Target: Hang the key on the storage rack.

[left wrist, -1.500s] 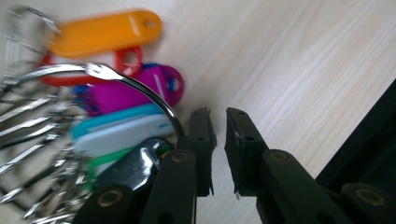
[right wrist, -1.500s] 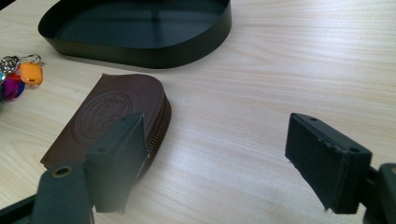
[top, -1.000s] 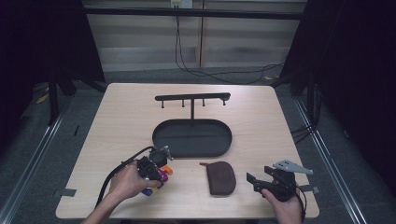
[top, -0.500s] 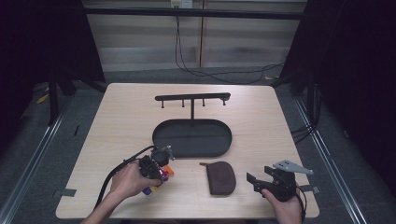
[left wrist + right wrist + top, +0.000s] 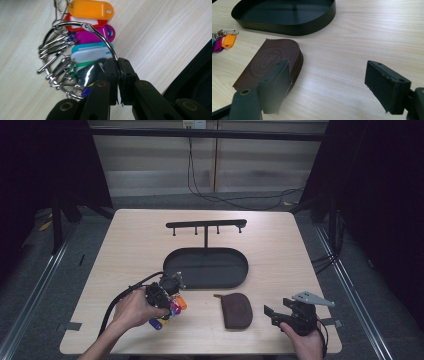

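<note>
The pale wood-grain bench (image 5: 125, 245) carries a matt black oval tray (image 5: 240, 270) with a low wall, a T-shaped hook rack (image 5: 206, 225) rising from it, and a brown leather zip pouch (image 5: 269, 63) embossed with a round seal. The key bunch (image 5: 82, 50) lies at the bench's near left, just off the tray: a thin steel ring strung with metal keys and glossy plastic tags in orange, red, magenta, teal and white. The left gripper (image 5: 118, 72) has just closed its fingers onto the ring wire. The right gripper (image 5: 327, 82) hovers beside the pouch, fingers spread wide, holding nothing.
</note>
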